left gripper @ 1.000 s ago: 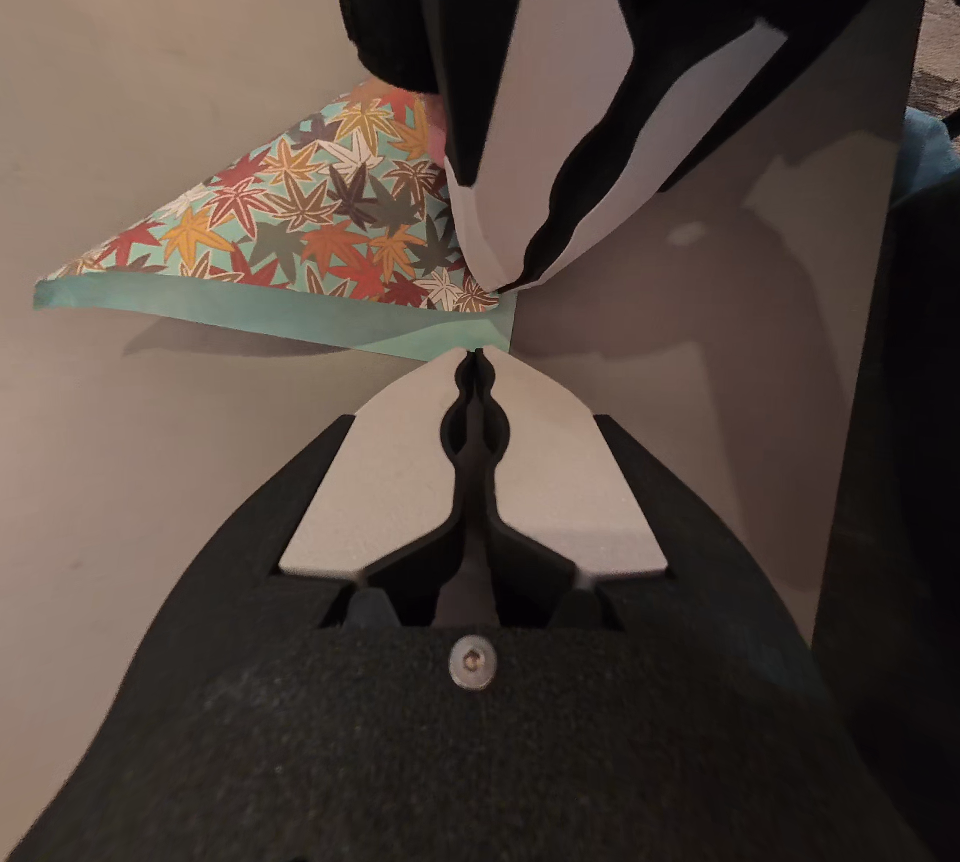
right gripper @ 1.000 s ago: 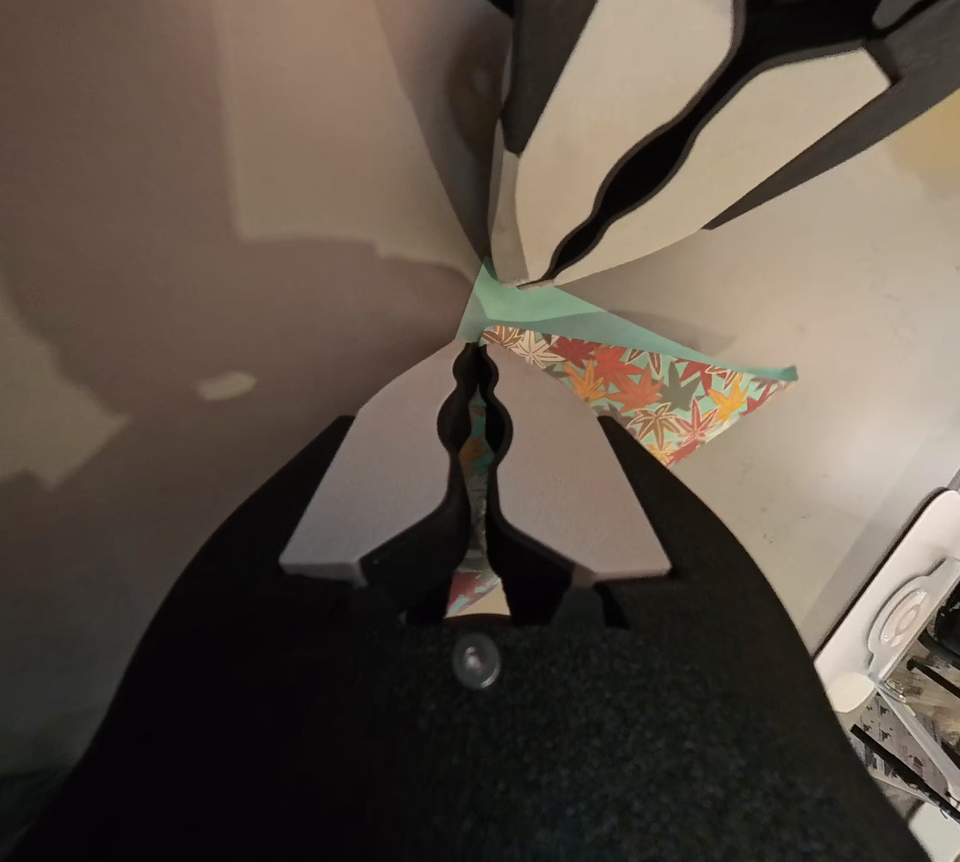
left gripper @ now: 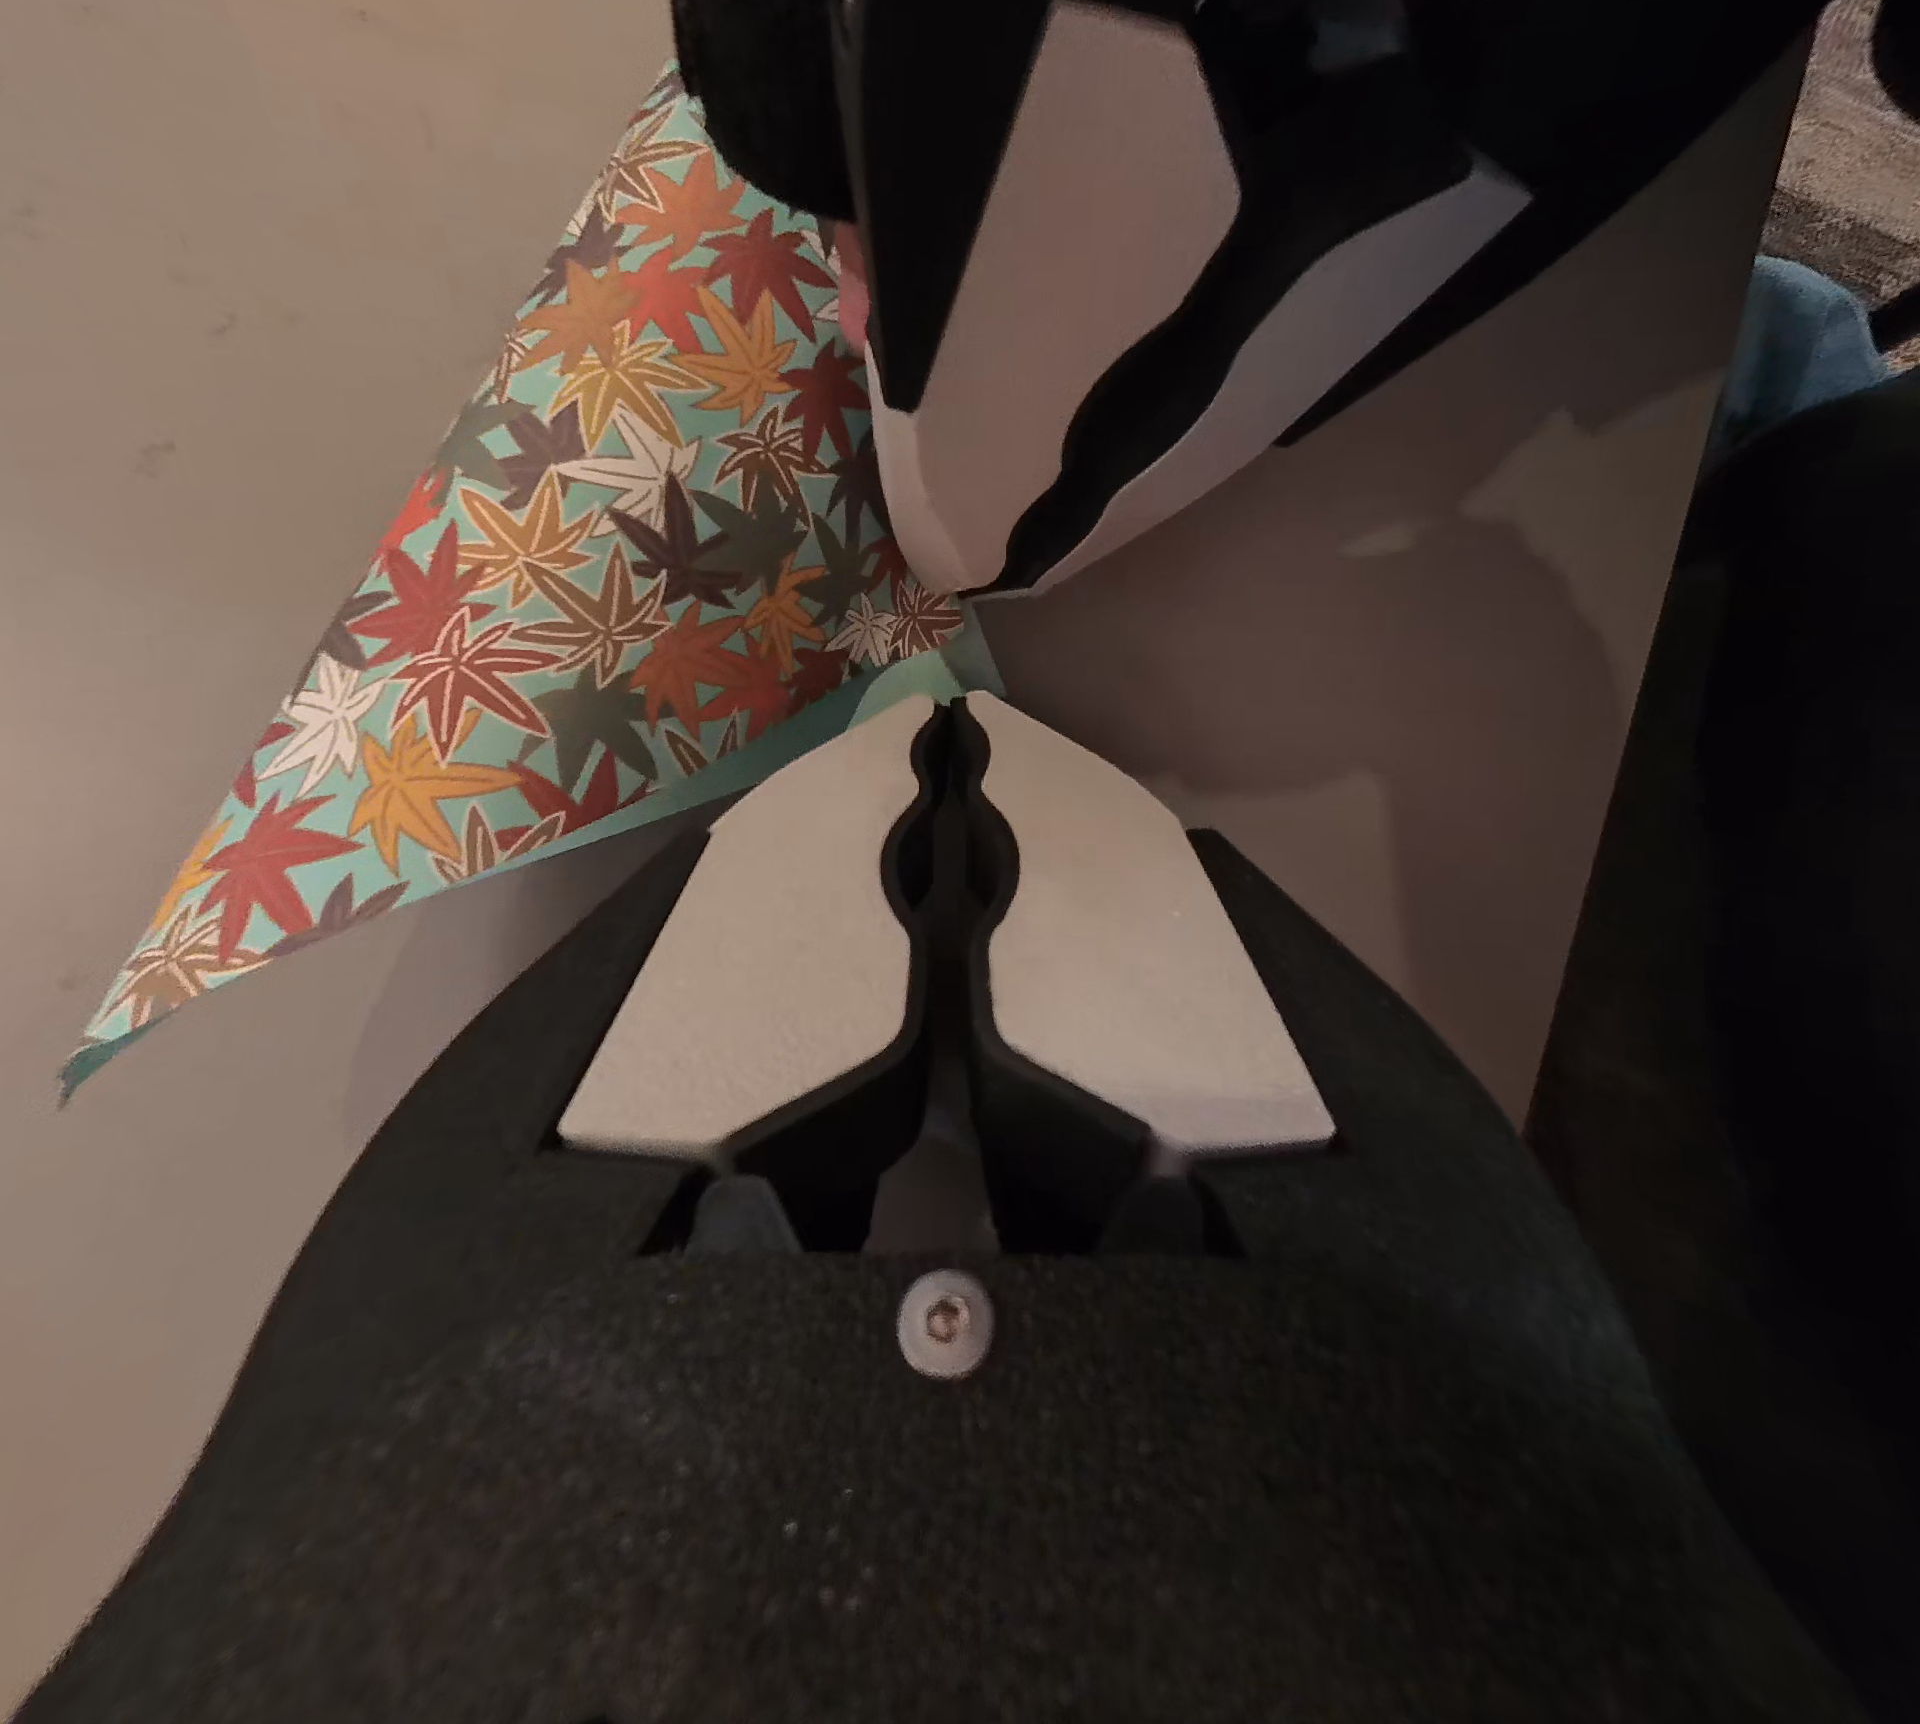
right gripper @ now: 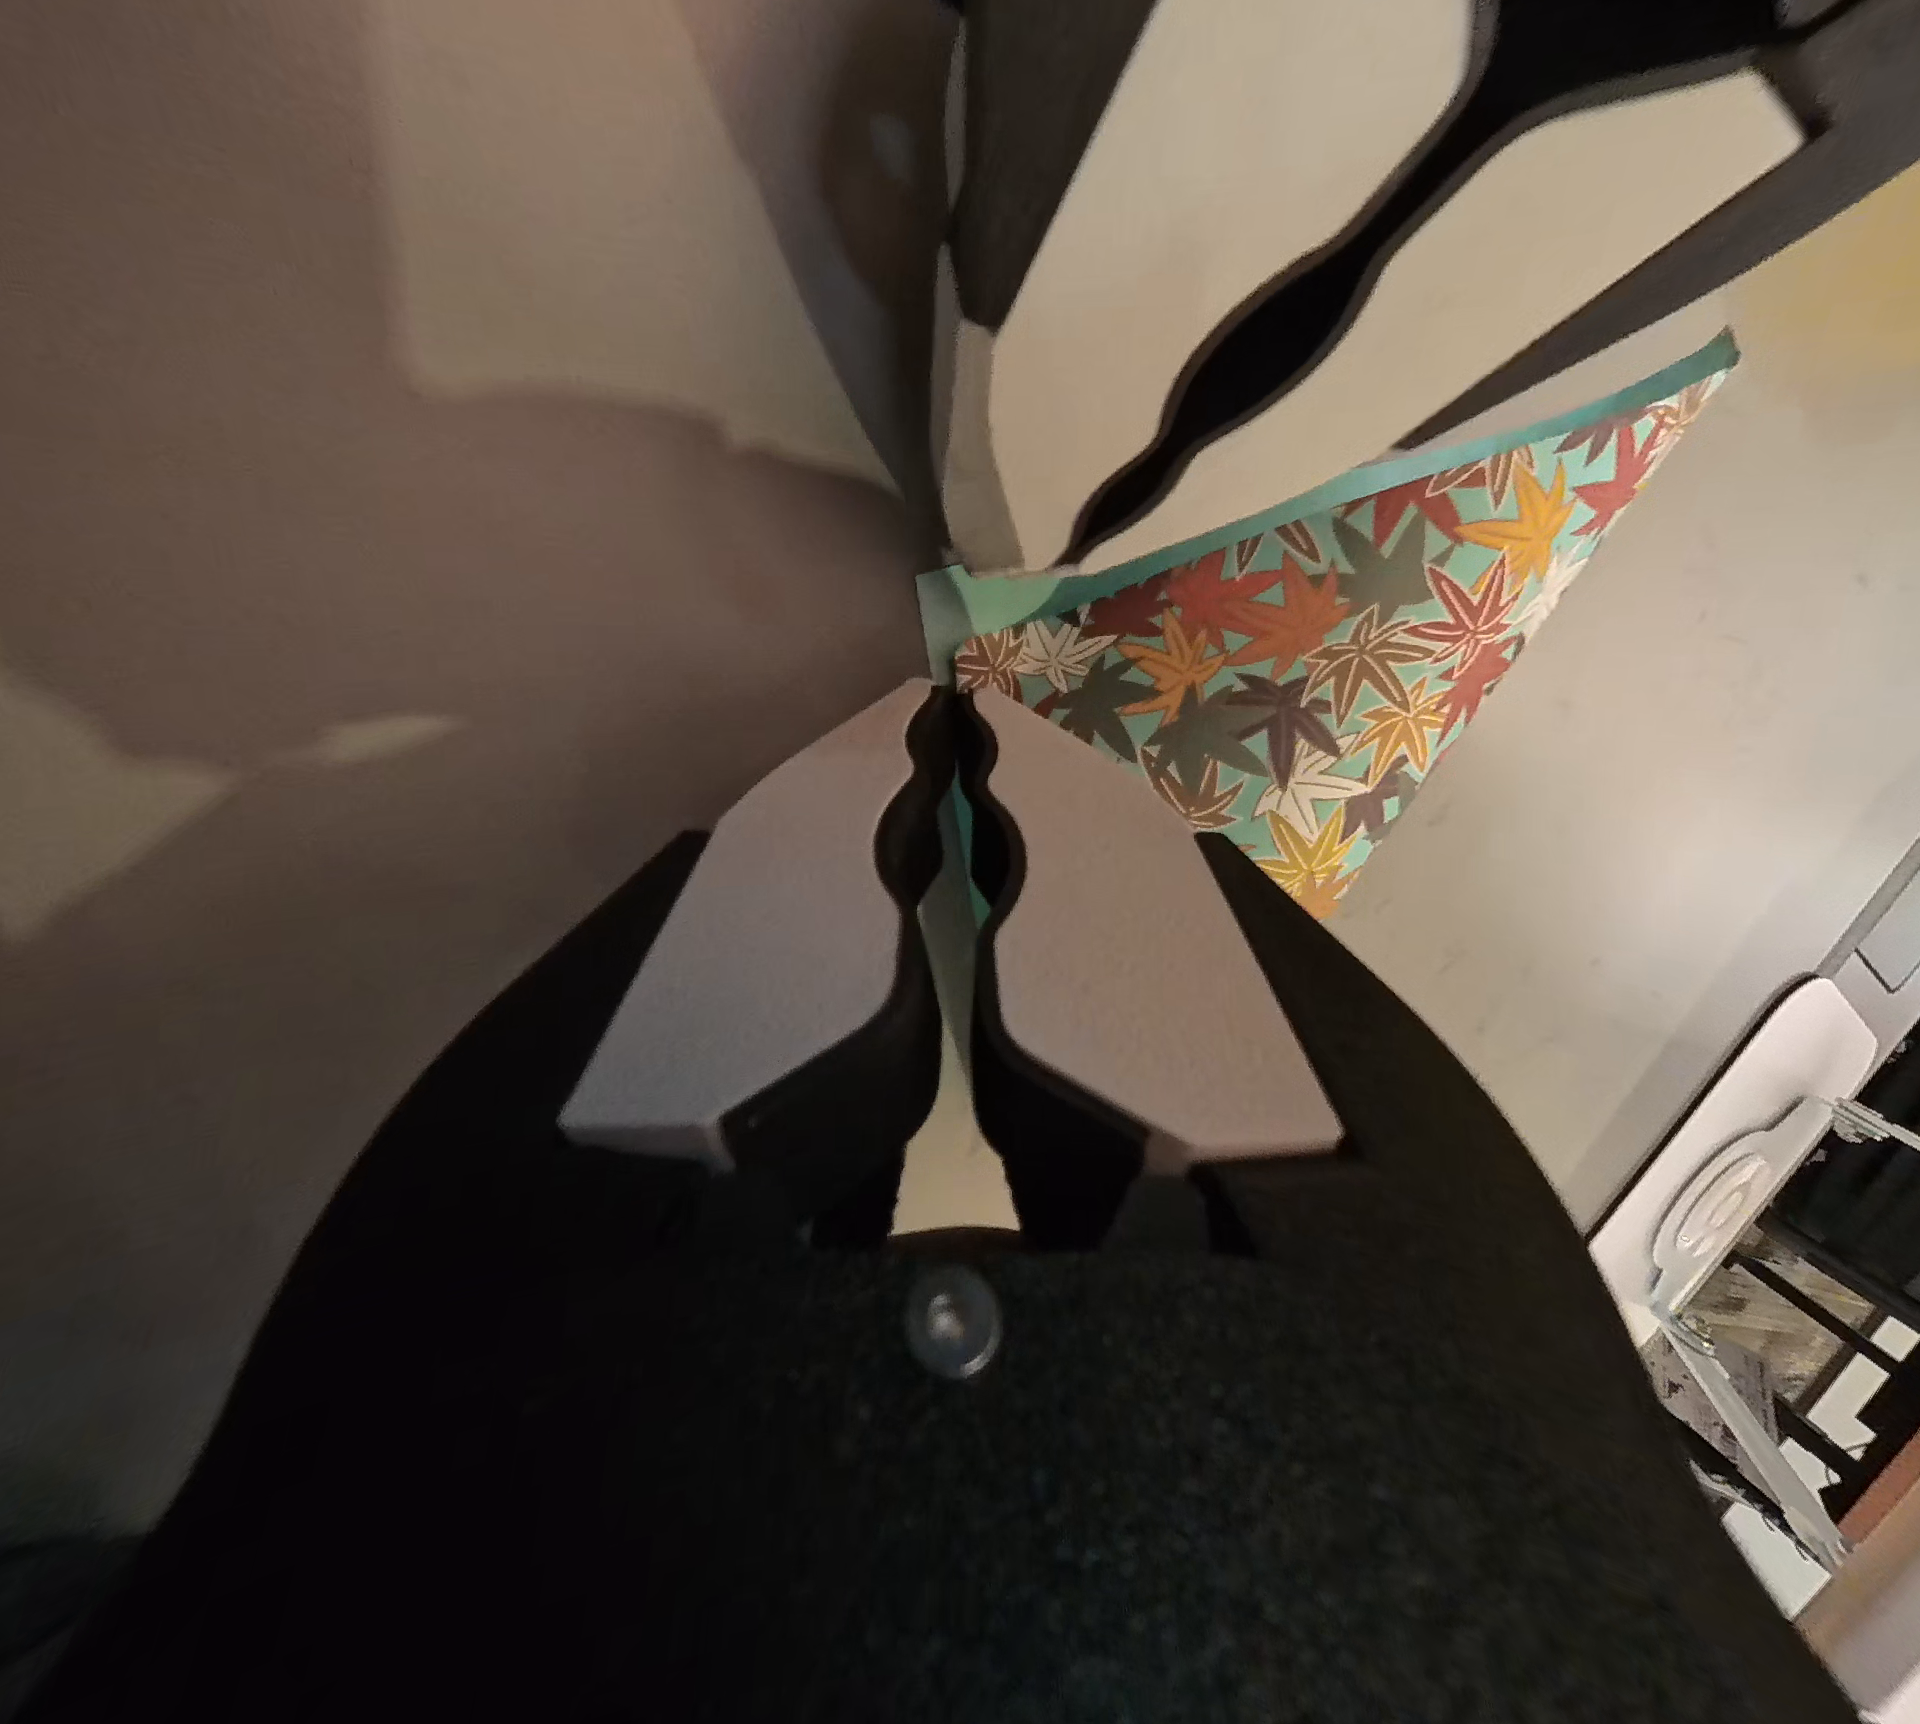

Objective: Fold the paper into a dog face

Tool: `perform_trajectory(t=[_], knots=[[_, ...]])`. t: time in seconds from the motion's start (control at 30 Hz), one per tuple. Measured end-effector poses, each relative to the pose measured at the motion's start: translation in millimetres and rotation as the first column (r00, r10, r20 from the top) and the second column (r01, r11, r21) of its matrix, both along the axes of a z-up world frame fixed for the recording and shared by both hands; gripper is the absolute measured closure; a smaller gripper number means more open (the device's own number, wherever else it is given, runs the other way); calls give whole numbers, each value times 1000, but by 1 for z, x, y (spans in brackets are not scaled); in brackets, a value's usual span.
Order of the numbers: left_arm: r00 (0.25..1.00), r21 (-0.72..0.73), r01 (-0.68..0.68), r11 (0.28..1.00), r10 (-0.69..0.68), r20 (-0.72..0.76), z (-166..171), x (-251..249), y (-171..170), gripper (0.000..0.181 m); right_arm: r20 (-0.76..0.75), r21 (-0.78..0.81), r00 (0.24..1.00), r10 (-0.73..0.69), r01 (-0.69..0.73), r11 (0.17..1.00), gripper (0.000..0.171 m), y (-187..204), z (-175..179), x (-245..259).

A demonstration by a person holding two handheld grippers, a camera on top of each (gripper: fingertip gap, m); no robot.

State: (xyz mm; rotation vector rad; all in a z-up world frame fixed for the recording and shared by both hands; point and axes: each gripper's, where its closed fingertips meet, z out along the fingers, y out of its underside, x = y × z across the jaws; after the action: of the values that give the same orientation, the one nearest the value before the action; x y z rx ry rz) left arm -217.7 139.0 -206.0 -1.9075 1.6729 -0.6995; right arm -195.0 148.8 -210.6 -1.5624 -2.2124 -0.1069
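The paper (left gripper: 582, 635) is teal with a coloured maple-leaf print and is folded into a triangle. It is held up off the beige table (left gripper: 260, 220) by one corner. My left gripper (left gripper: 956, 706) is shut on that corner's teal edge. My right gripper (left gripper: 987, 583) comes in from above, shut on the same corner, with its tips almost touching the left's. In the right wrist view the paper (right gripper: 1351, 666) fans out to the right. A teal strip of it shows between the shut fingers of my right gripper (right gripper: 951, 692). The left gripper (right gripper: 1039, 557) pinches the corner from above.
The table's right edge runs next to a dark chair or bag (left gripper: 1766, 843) in the left wrist view. A white plastic item (right gripper: 1745, 1175) and dark clutter lie beyond the table edge at the lower right of the right wrist view.
The triangle has swung up from nearly flat and now shows more of its printed face. Both grippers stay shut on the same corner.
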Motion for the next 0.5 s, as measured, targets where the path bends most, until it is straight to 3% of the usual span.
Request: perform_trajectory(t=[0.03,0.5], knots=[[1000,0,-1,1000,1,7,1,0,0,181,2,2,1000,2,-2,1000,171,0,0,0],[1000,46,2,999,-1,-9,-4,2,2,181,17,25,996,82,-83,996,171,-6,1,-7]])
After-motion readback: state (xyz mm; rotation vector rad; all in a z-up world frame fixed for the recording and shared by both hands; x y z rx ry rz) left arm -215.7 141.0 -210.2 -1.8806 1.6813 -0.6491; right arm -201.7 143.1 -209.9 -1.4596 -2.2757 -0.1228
